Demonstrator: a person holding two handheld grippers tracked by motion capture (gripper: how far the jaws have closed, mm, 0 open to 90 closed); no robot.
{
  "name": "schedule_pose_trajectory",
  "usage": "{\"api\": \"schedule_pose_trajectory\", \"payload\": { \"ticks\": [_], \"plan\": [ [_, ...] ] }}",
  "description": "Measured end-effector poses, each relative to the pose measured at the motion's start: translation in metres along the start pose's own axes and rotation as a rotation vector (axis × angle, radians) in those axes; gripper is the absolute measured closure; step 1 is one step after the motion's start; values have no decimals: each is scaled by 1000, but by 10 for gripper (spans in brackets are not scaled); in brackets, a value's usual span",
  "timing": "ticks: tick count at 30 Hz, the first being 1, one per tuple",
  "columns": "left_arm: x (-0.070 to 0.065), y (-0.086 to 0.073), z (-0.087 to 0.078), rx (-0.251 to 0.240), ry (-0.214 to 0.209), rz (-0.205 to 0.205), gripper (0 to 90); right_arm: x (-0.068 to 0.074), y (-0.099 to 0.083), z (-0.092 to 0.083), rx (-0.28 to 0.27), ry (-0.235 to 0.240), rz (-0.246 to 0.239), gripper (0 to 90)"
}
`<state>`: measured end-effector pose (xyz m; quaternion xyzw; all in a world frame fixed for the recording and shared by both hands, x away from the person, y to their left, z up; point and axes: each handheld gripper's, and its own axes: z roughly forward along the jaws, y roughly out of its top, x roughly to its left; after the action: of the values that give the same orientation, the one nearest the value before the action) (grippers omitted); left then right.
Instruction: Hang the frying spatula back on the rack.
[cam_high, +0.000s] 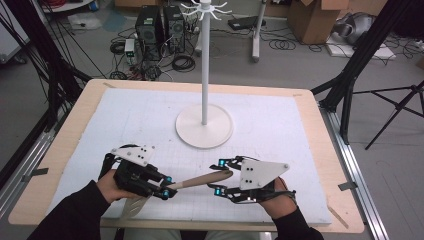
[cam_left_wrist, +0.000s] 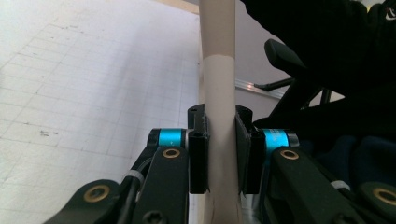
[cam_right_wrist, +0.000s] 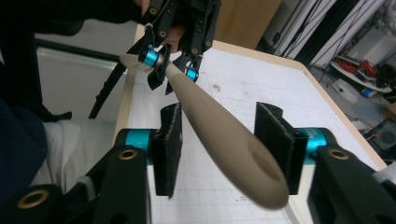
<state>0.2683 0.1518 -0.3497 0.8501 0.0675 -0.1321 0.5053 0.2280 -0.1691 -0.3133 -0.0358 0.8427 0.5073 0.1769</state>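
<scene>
A beige kitchen utensil with a long rounded handle hangs level above the front of the mat, its slotted blade past the table's near edge. My left gripper is shut on the utensil's neck; in the left gripper view both pads press the beige shaft. My right gripper faces it from the right. In the right gripper view the thick handle end lies between that gripper's pads, close to the right pad, with a gap at the left one. The left gripper shows farther off.
A white stand with a round base, a tall pole and hooks on top stands mid-table on the white gridded mat. The wooden tabletop rim frames the mat. Computers, cables, boxes and black tripod legs are on the floor beyond.
</scene>
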Motion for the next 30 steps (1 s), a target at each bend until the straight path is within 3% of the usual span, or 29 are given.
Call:
{"api": "schedule_pose_trajectory", "payload": {
  "ticks": [7, 13, 14, 17, 19, 26, 30],
  "plan": [
    [3, -1, 0, 27, -63, -24, 776, 3, 3, 1, 40, 48, -82, 607],
    [3, 0, -1, 41, -90, -18, 776, 4, 4, 2, 35, 86, -97, 648],
    [2, 0, -1, 40, -105, -17, 775, 4, 3, 1, 34, 126, -98, 674],
    [2, 0, -2, 40, -128, -15, 774, 6, 4, 1, 18, 148, -89, 689],
    [0, 0, 0, 73, -147, -4, 773, 7, 6, 0, 22, 176, -70, 694],
    [0, -2, 0, 69, -132, 0, 758, 8, 11, 2, 44, 184, -34, 697],
    [-4, 1, -3, 53, -67, 12, 602, 7, 12, 4, 36, 192, -22, 700]
  ]
}}
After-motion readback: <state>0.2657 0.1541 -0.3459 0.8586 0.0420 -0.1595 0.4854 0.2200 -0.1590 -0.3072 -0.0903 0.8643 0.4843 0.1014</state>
